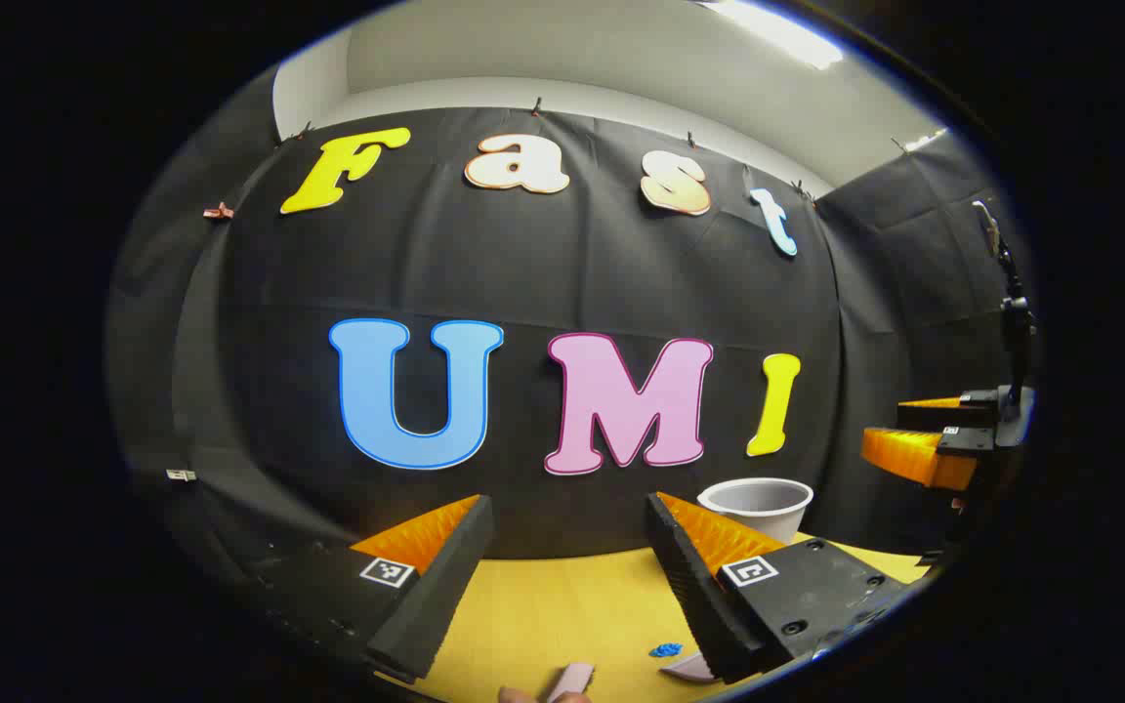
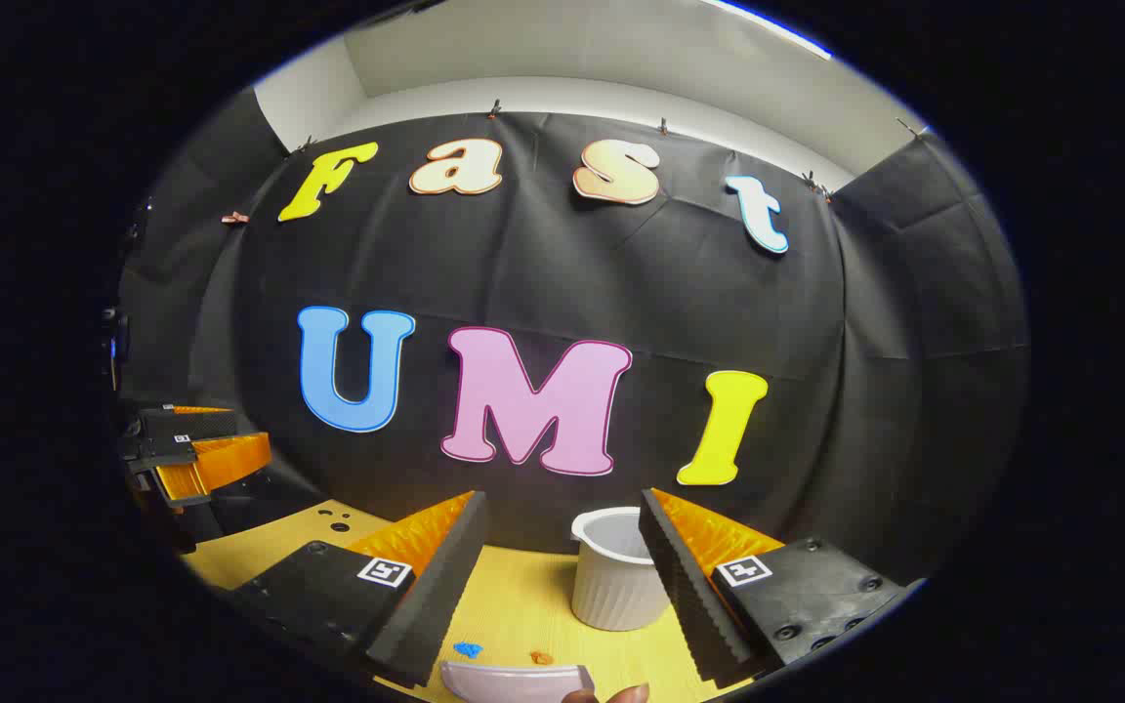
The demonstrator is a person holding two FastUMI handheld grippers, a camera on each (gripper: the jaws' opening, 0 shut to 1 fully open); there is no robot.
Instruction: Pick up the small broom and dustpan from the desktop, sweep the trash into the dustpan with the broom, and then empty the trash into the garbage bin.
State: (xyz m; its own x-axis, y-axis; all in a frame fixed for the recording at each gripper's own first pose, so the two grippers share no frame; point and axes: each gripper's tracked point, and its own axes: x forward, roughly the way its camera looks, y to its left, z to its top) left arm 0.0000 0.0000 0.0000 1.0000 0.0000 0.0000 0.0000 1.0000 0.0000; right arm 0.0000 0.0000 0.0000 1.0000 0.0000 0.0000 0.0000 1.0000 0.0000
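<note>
In the left gripper view my left gripper is open above the yellow desktop, with nothing between its fingers. Small blue scraps lie by its right finger, next to a pale pink curved piece and a pale pink bar at the bottom edge. I cannot tell which of these is the broom or the dustpan. In the right gripper view my right gripper is also open and empty. Below it lie a pale curved dustpan rim, a blue scrap and an orange scrap.
A white ribbed garbage bin stands on the desk close to the right gripper's right finger; it is farther off in the left gripper view. Each view catches the other gripper at its side. Black cloth walls the back.
</note>
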